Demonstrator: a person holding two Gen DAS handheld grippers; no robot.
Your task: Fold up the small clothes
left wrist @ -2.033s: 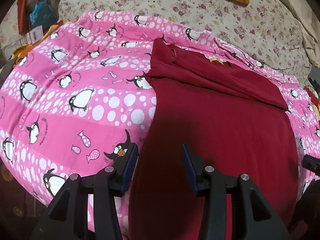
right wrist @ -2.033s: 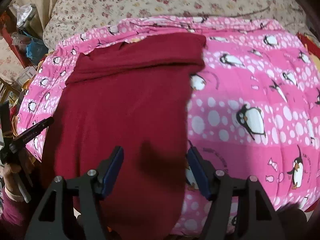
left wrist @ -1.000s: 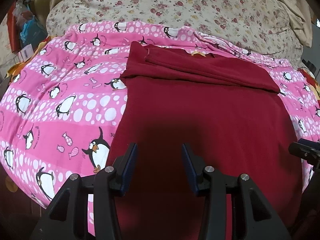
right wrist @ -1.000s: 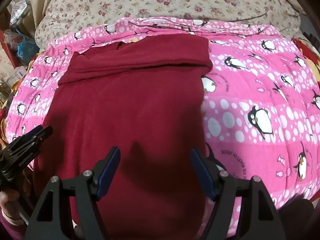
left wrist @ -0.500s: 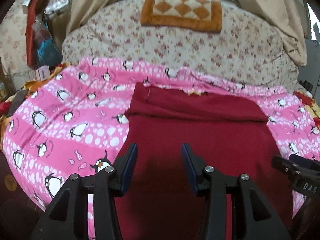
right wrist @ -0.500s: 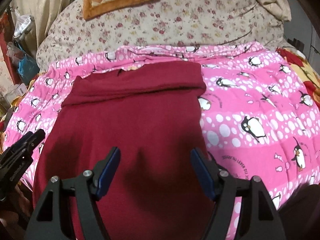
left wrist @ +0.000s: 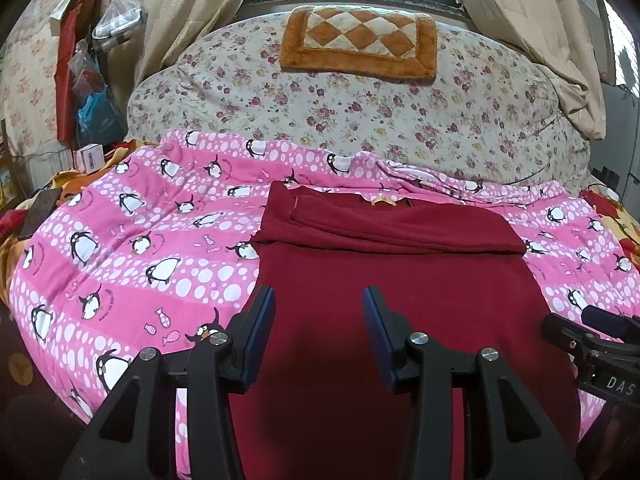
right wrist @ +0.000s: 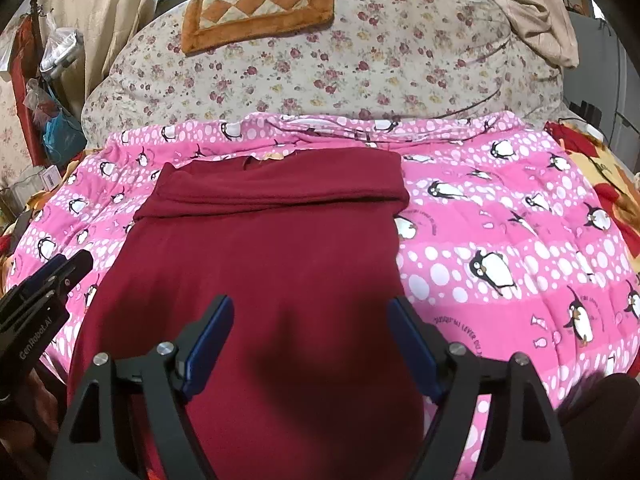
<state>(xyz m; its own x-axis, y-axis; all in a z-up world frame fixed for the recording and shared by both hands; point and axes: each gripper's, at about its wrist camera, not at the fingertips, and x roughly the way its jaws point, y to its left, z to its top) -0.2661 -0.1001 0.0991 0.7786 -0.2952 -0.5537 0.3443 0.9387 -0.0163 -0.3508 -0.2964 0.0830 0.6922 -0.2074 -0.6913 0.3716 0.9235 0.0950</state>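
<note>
A dark red garment [left wrist: 392, 292] lies flat on a pink penguin-print quilt [left wrist: 140, 248], its far end folded back into a band across the top. It also shows in the right wrist view [right wrist: 272, 264]. My left gripper [left wrist: 318, 300] is open and empty, held above the garment's near left part. My right gripper [right wrist: 310, 308] is open and empty, held above the garment's near right part. Each gripper shows at the edge of the other's view, the right one [left wrist: 596, 344] and the left one [right wrist: 44, 292].
A floral duvet [left wrist: 360, 112] is heaped behind the quilt, with an orange checked mat [left wrist: 360, 44] on top. Bags [left wrist: 96, 104] hang at the far left by the curtain. A red and yellow blanket [right wrist: 600, 184] lies at the right edge.
Both grippers have pulled back and tilted up from the garment, so more of the duvet, mat and window shows. Both stayed open. The garment has not moved.
</note>
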